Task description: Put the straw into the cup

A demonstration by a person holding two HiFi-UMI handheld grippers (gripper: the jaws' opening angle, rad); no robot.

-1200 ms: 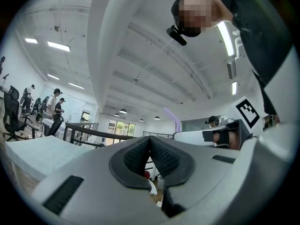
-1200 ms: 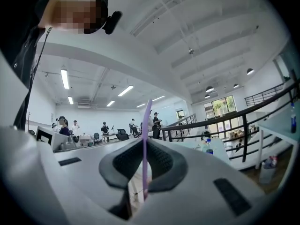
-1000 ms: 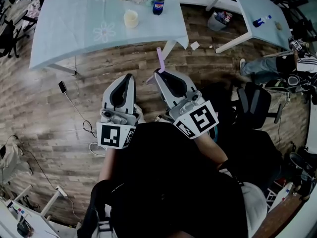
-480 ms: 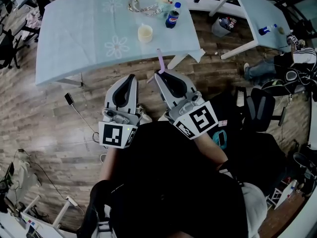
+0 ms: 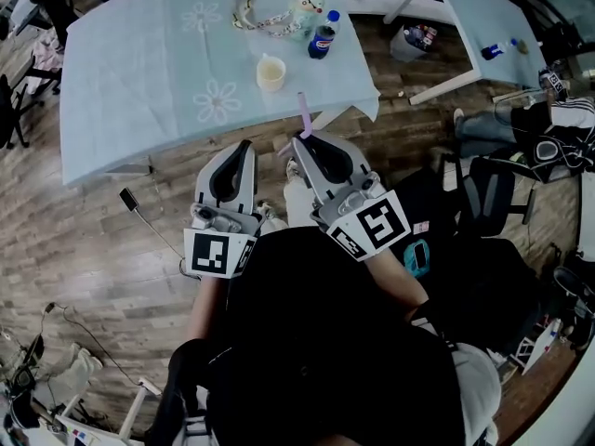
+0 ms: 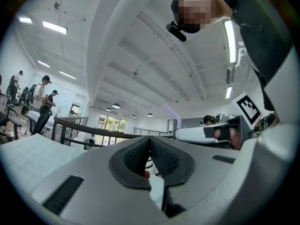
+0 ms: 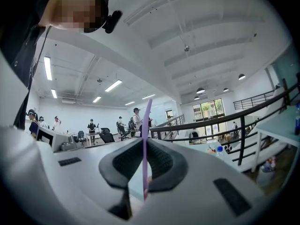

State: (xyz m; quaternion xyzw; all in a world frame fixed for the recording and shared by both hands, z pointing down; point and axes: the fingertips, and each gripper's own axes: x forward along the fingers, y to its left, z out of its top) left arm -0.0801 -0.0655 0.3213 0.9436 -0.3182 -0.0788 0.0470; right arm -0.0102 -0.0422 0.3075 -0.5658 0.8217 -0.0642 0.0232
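A pale cup (image 5: 271, 72) stands on the light blue table (image 5: 139, 91), near its front edge. My right gripper (image 5: 303, 143) is shut on a purple straw (image 5: 303, 113) that sticks up past its tips, below the table edge; in the right gripper view the straw (image 7: 146, 144) runs upright between the pads. My left gripper (image 5: 240, 149) hovers beside it over the wooden floor, jaws closed with nothing between them. The left gripper view shows its pads (image 6: 149, 157) meeting, and the right gripper with the straw (image 6: 171, 114) to the right.
A cola bottle (image 5: 322, 37), snack wrappers (image 5: 302, 0) and a cable-like item (image 5: 253, 7) lie at the table's far side. A second table (image 5: 483, 17) stands at the right, with a bin (image 5: 414, 40) under it. Chairs and bags (image 5: 483, 193) crowd the right; cables (image 5: 139, 212) trail on the floor.
Both grippers have moved closer to the table; the table edge and cup now sit nearer to the tips. The straw stays held in the right gripper.
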